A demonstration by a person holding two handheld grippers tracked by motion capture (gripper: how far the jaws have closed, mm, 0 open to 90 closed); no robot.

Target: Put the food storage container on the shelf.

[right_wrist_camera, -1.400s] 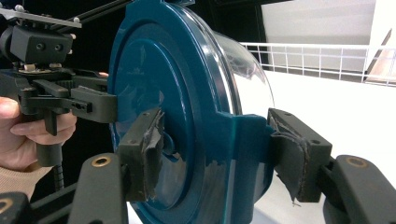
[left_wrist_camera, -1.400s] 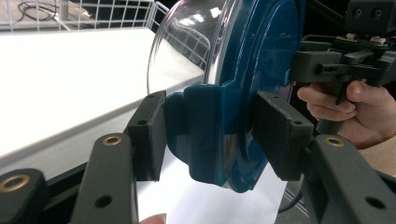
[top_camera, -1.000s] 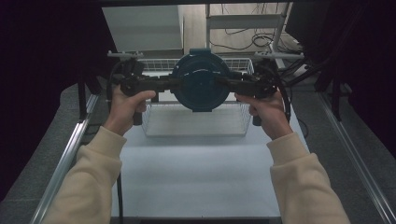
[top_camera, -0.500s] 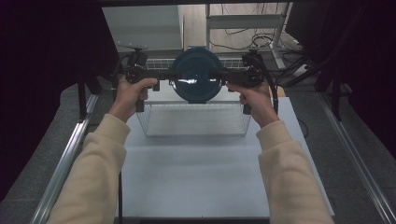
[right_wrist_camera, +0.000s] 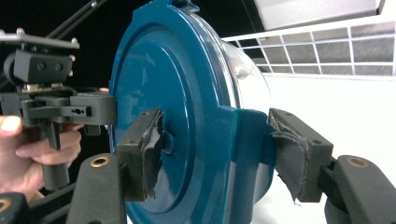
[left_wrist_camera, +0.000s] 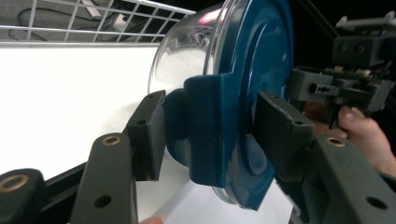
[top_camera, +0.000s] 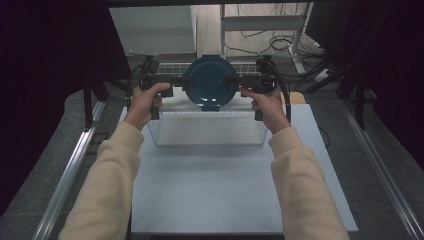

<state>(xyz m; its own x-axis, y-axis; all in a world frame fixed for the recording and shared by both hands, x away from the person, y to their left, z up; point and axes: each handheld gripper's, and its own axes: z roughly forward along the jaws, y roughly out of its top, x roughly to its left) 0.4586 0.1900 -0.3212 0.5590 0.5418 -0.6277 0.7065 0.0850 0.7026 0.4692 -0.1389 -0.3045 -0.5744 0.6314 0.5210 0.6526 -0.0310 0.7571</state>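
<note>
A round clear container with a dark blue lid hangs on edge above the wire basket, its lid facing the person. My left gripper grips it from the left. In the left gripper view, the left gripper has its pads closed over a lid clip and the lid face. My right gripper holds the opposite side. In the right gripper view, the right gripper has just eased its jaws slightly, but both pads still press on the lid and its clip.
The white wire basket stands at the back of a white table board, and its mesh wall shows behind the container. Metal rails run along both sides. A shelf frame and cables lie beyond the table.
Both hands have carried the container away from the person and somewhat lower, toward the basket's far side. Both grips have stayed on it.
</note>
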